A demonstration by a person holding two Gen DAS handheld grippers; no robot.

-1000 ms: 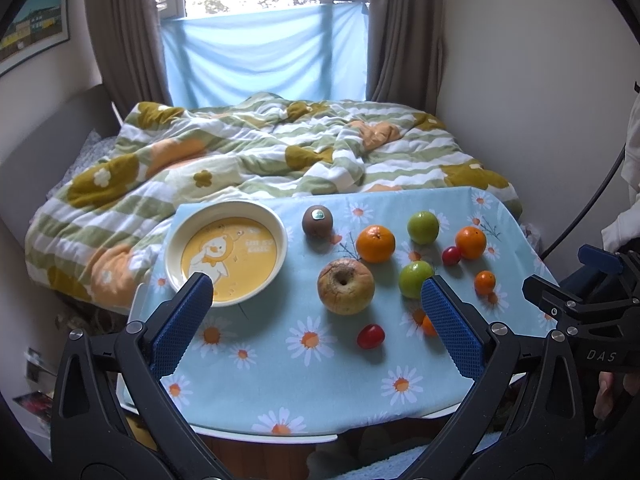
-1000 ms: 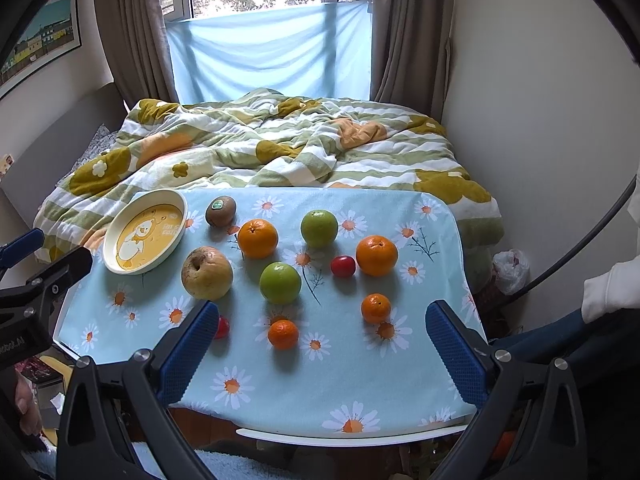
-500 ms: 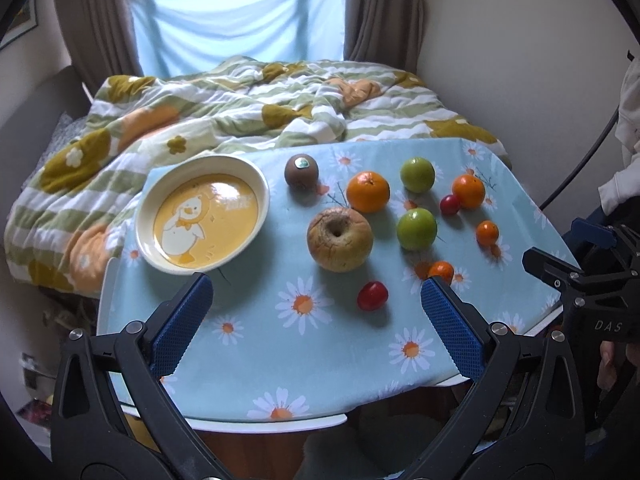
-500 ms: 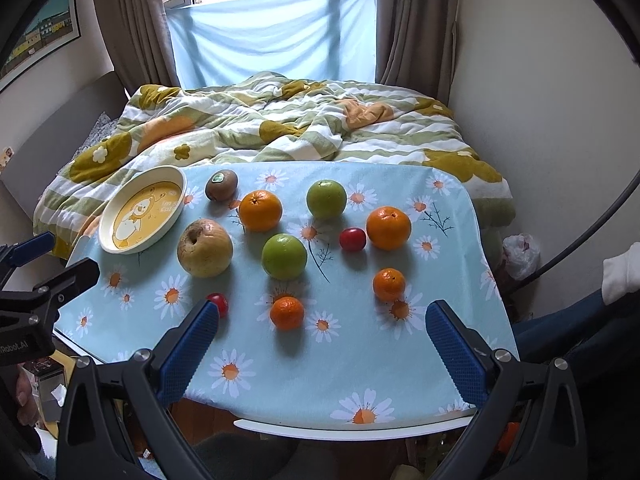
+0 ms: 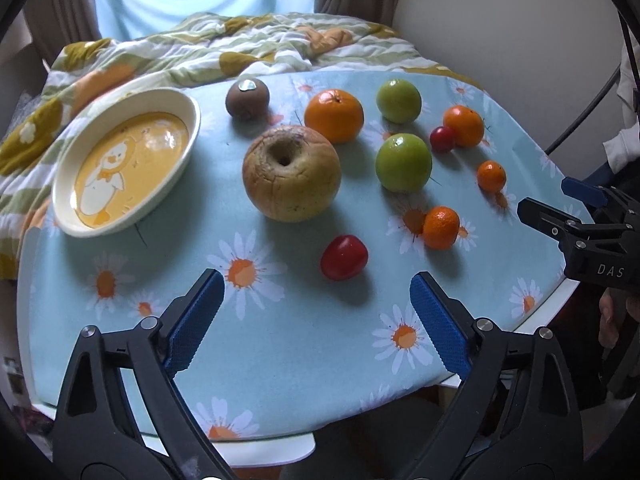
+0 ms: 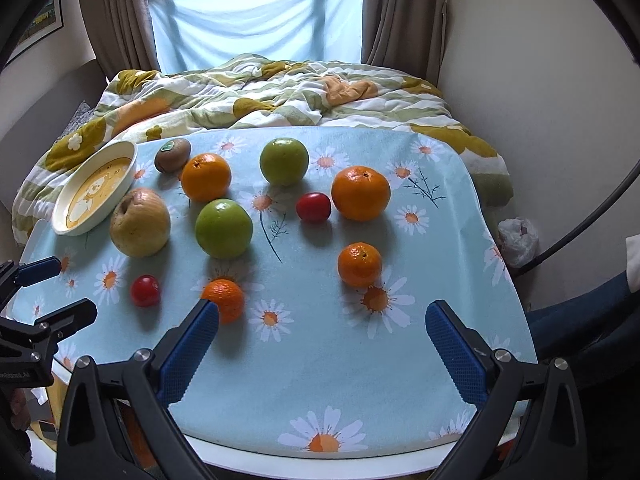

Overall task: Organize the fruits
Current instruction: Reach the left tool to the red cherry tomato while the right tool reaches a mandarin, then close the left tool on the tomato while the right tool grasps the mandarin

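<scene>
Fruit lies scattered across a worktop (image 6: 460, 446) draped in a soft pale-blue cloth (image 6: 360, 360) printed with daisies. Near the left edge sits a glossy oval cream dish (image 5: 68, 216) with a yellow base and a duck picture; it holds no fruit. Just beside it stands a large, wrinkled yellow-brown apple (image 5: 291, 173), its dimple facing up. A fuzzy brown kiwi (image 5: 247, 95) with a sticker rests toward the far edge, with a dimpled orange (image 5: 334, 115) and two smooth green apples (image 6: 284, 161) (image 6: 223, 228) alongside. A second orange (image 6: 360, 193) sits toward the right, a shiny red tomato (image 6: 313, 207) just beside it. Two small mandarins (image 6: 359, 265) (image 6: 224, 300) and another red tomato (image 5: 344, 257) lie nearer the front edge. The left claw (image 5: 316, 300), its ribbed blue pads set wide but closing, hangs over the front of the cloth with nothing between them, the tomato just beyond. The right claw (image 6: 322, 330) stands apart and empty, one pad overlapping a mandarin in view. A rumpled quilt (image 6: 280, 92) in green stripes and ochre flowers covers the bed behind.
</scene>
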